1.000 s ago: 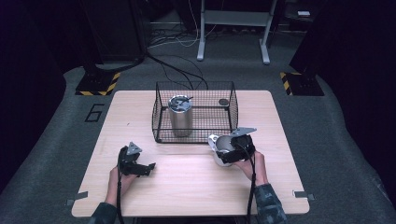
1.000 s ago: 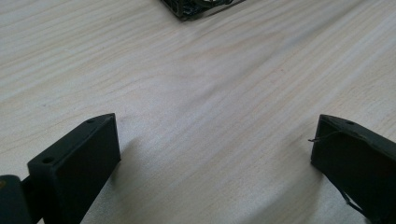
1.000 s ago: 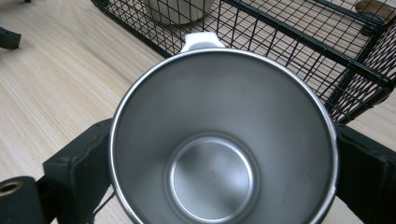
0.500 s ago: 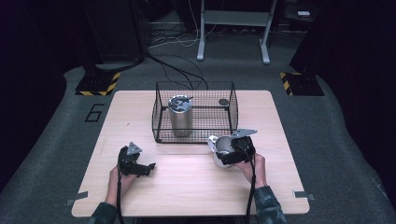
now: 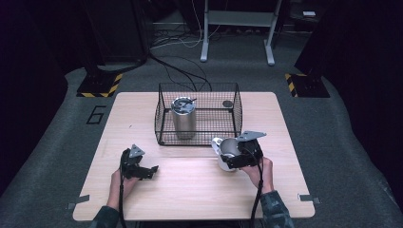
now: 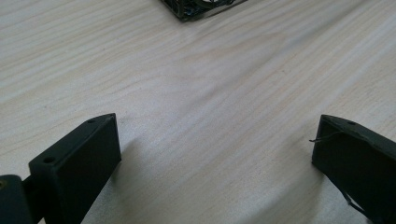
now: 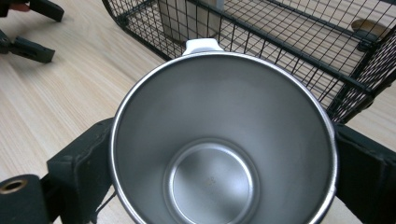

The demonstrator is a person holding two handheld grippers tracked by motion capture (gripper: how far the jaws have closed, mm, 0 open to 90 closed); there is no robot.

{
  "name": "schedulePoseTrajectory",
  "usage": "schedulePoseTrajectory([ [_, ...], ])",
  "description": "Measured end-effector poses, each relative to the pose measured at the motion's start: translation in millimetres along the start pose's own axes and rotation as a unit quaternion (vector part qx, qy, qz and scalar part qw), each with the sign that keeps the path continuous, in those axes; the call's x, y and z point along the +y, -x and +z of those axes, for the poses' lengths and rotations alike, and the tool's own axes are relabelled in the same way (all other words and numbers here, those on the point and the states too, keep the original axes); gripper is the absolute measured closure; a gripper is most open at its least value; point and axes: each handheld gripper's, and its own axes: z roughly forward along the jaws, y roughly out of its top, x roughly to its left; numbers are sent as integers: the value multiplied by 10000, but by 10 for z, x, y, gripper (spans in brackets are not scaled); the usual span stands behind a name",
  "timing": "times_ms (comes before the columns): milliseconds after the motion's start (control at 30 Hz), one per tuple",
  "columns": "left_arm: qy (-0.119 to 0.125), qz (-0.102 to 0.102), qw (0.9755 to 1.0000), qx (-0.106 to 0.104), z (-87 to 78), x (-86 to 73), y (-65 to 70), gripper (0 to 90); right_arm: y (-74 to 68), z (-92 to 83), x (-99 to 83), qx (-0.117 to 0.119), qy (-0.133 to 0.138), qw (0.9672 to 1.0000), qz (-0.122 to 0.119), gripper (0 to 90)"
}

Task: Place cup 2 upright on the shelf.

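Note:
My right gripper (image 5: 235, 160) is shut on a steel mug (image 5: 228, 150) with a white handle, just in front of the wire basket (image 5: 198, 113). In the right gripper view the mug (image 7: 219, 149) sits empty between both jaws, mouth toward the camera, its white handle (image 7: 201, 45) pointing at the basket (image 7: 289, 42). A tall steel tumbler (image 5: 183, 118) with a lid stands inside the basket at its left. My left gripper (image 5: 147, 172) rests low over the table (image 5: 190, 185) at the front left. It is open, with bare wood (image 6: 210, 116) between its jaws.
A small dark round object (image 5: 227, 103) lies in the basket's back right corner. The left gripper (image 7: 28, 28) shows at the top left of the right gripper view. Cables and a metal stand (image 5: 236, 28) sit on the floor beyond the table.
My right gripper with the mug has shifted slightly. The left gripper has stayed put.

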Motion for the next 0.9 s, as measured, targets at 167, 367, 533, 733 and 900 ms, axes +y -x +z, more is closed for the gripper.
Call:
schedulePoseTrajectory([
  [167,-3,26,10000,8,0,1,-3,10,-6,-40,41,87,18,9999,112,57],
  [367,31,-2,10000,-7,3,-4,-8,9,-54,-62,81,71,23,10000,35,57],
  [533,22,7,10000,-18,3,-4,-10,9,-69,-94,118,78,35,9999,56,57],
  [733,25,-17,10000,-16,6,-1,-8,8,-62,-142,178,103,102,9999,57,57],
  [900,-3,17,10000,-15,2,1,-12,8,-74,-195,251,124,176,9997,89,57],
])
